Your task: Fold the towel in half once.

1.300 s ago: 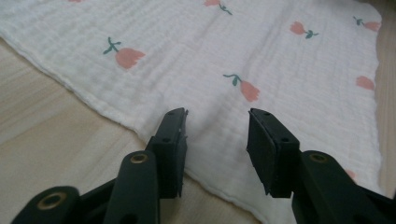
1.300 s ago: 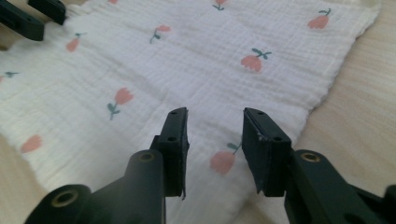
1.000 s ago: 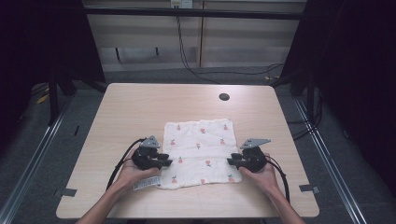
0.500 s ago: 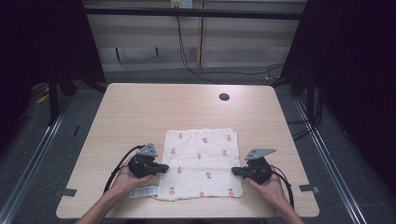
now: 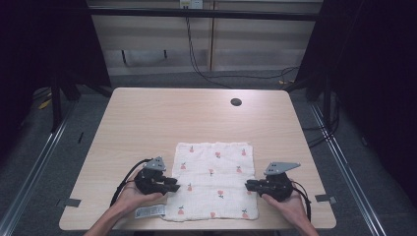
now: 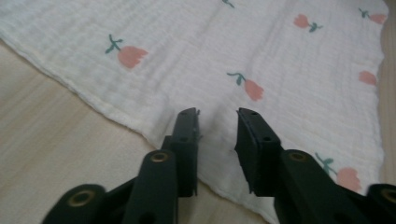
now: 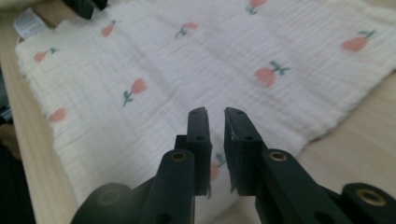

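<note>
High view: the white crinkled muslin cloth printed with small pink tulips (image 5: 214, 179) lies spread flat and roughly square on the pale wooden surface (image 5: 147, 118), toward the six o'clock edge where my hands come in, and I have a gripper parked at each side of it, the left gripper (image 5: 172, 185) at the cloth's nine o'clock edge and the right gripper (image 5: 250, 185) at its three o'clock edge, both pointing inward so the two sides can be worked as a pair. In the left gripper view my jaws have just been opening and now stand a moderate gap apart, over the cloth's border with nothing pinched between them. In the right gripper view my jaws have also just been opening, but to a narrower slit, and they too grip no fabric; the cloth merely lies beneath them. I judge that the cloth was set here smooth on purpose, so it lies ready for a fold. A small white care label (image 5: 150, 212) pokes out at the cloth's seven o'clock corner, and a dark round cable hole (image 5: 236, 102) sits well apart at twelve o'clock, clear of the work.
</note>
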`<action>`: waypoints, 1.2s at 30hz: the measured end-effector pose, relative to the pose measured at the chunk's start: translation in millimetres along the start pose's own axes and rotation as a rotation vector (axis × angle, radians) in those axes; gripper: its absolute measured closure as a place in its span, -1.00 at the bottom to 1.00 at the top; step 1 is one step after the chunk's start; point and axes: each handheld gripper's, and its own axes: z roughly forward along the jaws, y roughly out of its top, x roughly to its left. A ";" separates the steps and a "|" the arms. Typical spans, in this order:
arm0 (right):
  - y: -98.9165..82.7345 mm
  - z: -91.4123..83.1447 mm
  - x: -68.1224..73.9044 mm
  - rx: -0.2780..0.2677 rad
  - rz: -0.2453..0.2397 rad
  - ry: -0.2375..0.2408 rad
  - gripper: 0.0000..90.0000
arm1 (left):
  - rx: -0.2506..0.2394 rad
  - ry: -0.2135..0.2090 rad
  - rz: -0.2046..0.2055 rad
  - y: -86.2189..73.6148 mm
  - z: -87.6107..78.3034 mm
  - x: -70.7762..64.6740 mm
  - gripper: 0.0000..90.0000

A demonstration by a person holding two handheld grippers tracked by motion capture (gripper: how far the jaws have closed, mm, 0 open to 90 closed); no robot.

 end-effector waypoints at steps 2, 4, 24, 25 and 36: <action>2.2 -2.4 -7.6 -0.020 0.020 -0.018 0.66 | -0.012 0.019 -0.001 2.1 -1.0 2.8 0.33; 4.2 -3.7 -12.8 -0.029 0.035 -0.031 0.60 | -0.032 0.026 -0.025 5.9 -3.7 7.1 0.16; 51.7 11.5 -78.0 -0.025 0.083 -0.107 0.26 | -0.047 0.157 -0.086 25.1 -4.6 59.5 0.34; 51.7 11.5 -78.0 -0.025 0.083 -0.107 0.26 | -0.059 0.150 -0.105 26.6 -4.5 64.4 0.30; 68.4 40.1 -115.3 -0.011 0.102 -0.161 0.33 | -0.094 0.184 -0.168 32.7 -0.2 87.0 0.20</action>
